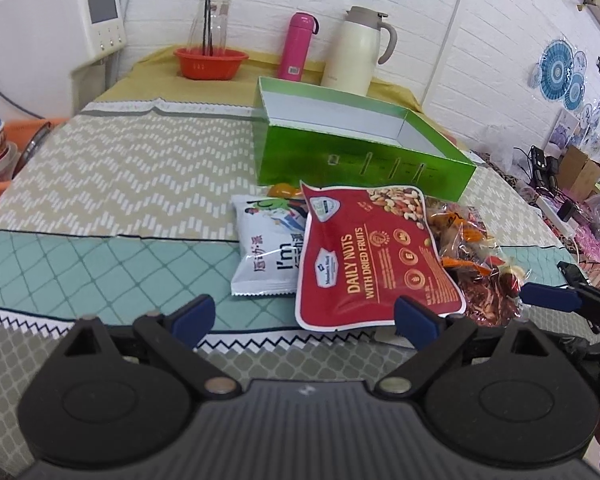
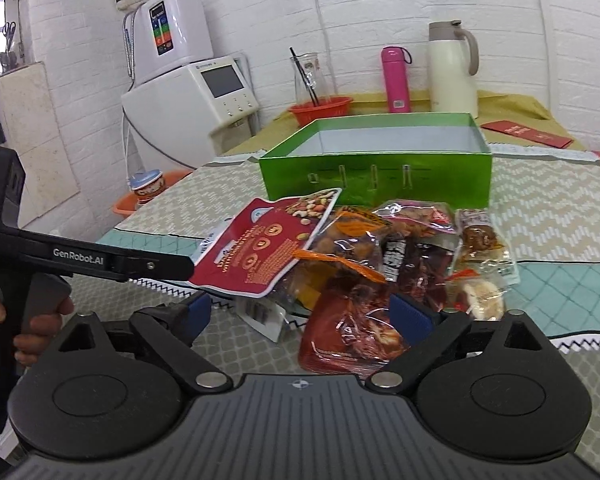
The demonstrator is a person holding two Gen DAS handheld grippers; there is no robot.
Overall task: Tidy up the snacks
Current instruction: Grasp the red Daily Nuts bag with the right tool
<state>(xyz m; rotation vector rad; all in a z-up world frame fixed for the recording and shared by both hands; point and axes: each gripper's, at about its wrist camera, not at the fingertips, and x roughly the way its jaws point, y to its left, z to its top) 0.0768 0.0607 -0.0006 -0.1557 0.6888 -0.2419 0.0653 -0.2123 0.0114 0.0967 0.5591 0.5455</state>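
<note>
both hand-held grippers — left [image 1: 304, 316], right [image 2: 314, 312] — spread wide.

Two matte black handheld grippers, left gripper [image 1: 304, 314] and right gripper [image 2: 300, 312], each with blue pads [image 1: 416, 322] on its fingertips, round silver pivot screws, twin disc-shaped housings and a ribbed grey body; white "GenRobot.AI" lettering along one black arm

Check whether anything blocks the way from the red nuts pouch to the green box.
Nothing visible does. The red nuts pouch lies just in front of the green box, whose open top shows only bare white floor. An orange-wrapped piece sits by the box wall, left of the pouch.
</note>
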